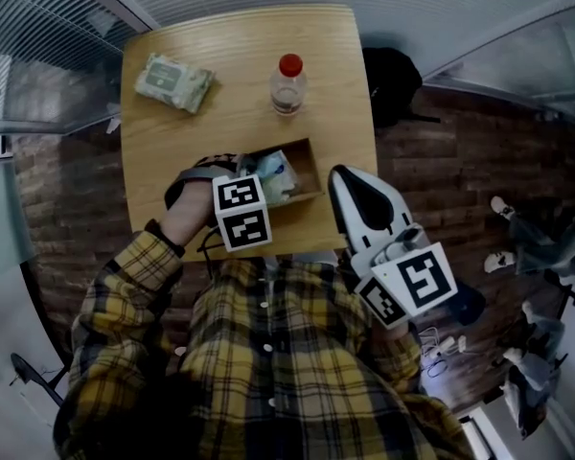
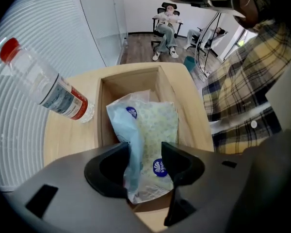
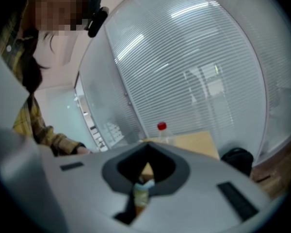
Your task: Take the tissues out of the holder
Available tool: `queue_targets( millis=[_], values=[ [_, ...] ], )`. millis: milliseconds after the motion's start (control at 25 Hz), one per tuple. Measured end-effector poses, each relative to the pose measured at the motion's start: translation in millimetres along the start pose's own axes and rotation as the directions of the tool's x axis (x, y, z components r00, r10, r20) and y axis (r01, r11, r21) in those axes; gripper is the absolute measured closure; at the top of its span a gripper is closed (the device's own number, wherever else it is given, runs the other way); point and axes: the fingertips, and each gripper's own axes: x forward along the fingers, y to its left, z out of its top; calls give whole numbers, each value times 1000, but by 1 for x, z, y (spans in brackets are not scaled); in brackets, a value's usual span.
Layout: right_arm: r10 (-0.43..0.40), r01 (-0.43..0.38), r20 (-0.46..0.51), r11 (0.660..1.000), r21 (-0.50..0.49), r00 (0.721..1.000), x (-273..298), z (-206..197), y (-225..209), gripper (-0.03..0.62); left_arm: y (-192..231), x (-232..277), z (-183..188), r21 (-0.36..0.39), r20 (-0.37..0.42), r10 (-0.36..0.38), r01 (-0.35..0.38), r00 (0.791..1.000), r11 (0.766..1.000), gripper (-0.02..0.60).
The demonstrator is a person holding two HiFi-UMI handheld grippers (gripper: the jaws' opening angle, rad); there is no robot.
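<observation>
Left gripper view: left gripper (image 2: 145,163) pinches tissue pack (image 2: 153,120) (inside wooden holder (image 2: 131,79)).

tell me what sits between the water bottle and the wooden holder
Nothing: only bare tabletop separates the bottle from the holder, clear in the head view.
</observation>
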Motion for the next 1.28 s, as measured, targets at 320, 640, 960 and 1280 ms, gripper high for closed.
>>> queue_targets(
  millis=[320,640,960,1280],
  values=[
    [4,-4,-10,1000,-14,1000,4,1,4,582,1,17,-5,4,-35,34,-34,999,999,393],
    [7,-8,-19,999,-43,1000,-3,2,12,582,6,17,-3,30,6,125,-125,992,992,441],
    [13,-15,-24,997,-76,1000,-11,4,24,582,14,1,-6,-3,72,222,-222,972,975,514],
    [48,-51,-28,992,-112,998,-6,10,31,582,22,-29,-11,-94,116,271,-261,955,961,520]
  ],
)
